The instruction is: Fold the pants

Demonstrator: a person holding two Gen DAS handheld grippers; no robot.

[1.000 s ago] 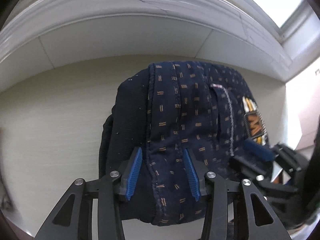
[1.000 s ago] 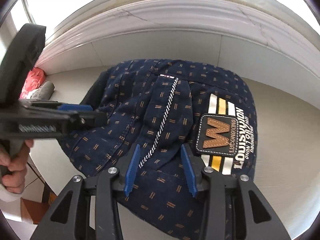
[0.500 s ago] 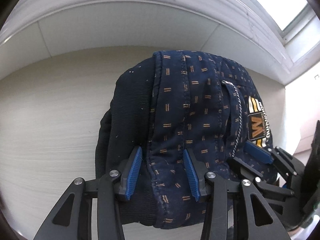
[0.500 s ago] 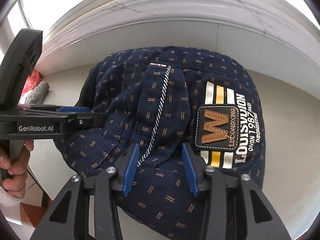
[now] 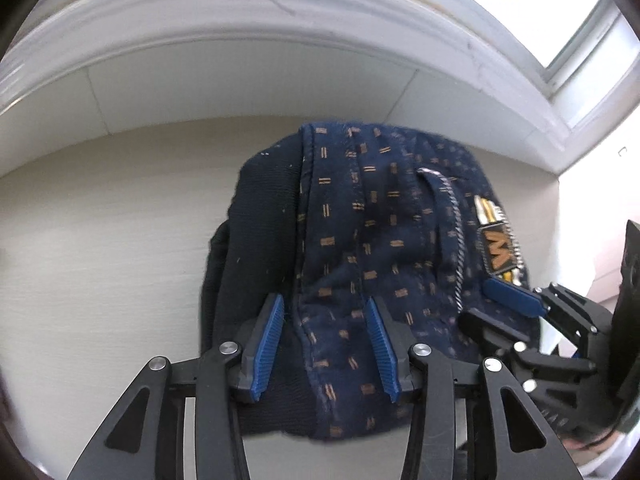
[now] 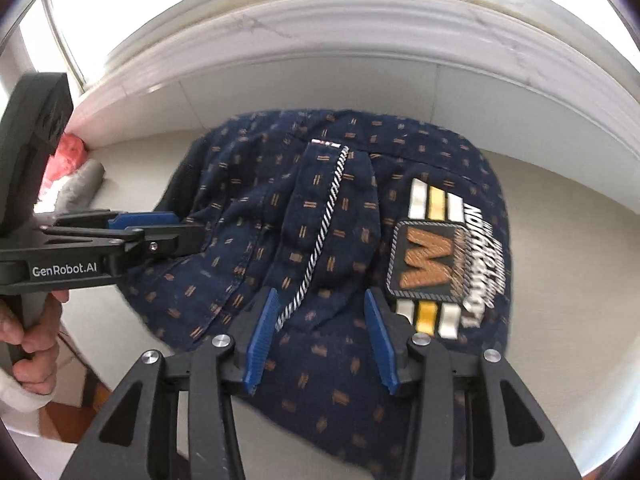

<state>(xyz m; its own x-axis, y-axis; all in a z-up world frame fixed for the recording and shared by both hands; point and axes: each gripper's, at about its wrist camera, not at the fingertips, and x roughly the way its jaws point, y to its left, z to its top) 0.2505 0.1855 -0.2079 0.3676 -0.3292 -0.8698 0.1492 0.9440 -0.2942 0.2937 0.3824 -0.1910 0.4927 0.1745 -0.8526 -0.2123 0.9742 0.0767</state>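
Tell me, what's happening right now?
Left tongs and right tongs open over folded navy patterned cloth pants. Nothing gripped. Nothing blocking.

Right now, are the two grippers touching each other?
Apart. The right wrist view shows the left gripper over the pants' left edge, well clear of the right gripper.

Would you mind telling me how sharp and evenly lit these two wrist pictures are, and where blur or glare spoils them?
Left wrist view: pants slightly soft, window blown out white, ledge bowed by the fisheye lens. Right wrist view: motion blur smears the patch lettering, window overexposed; hand-held gripper fingers stay crisp.
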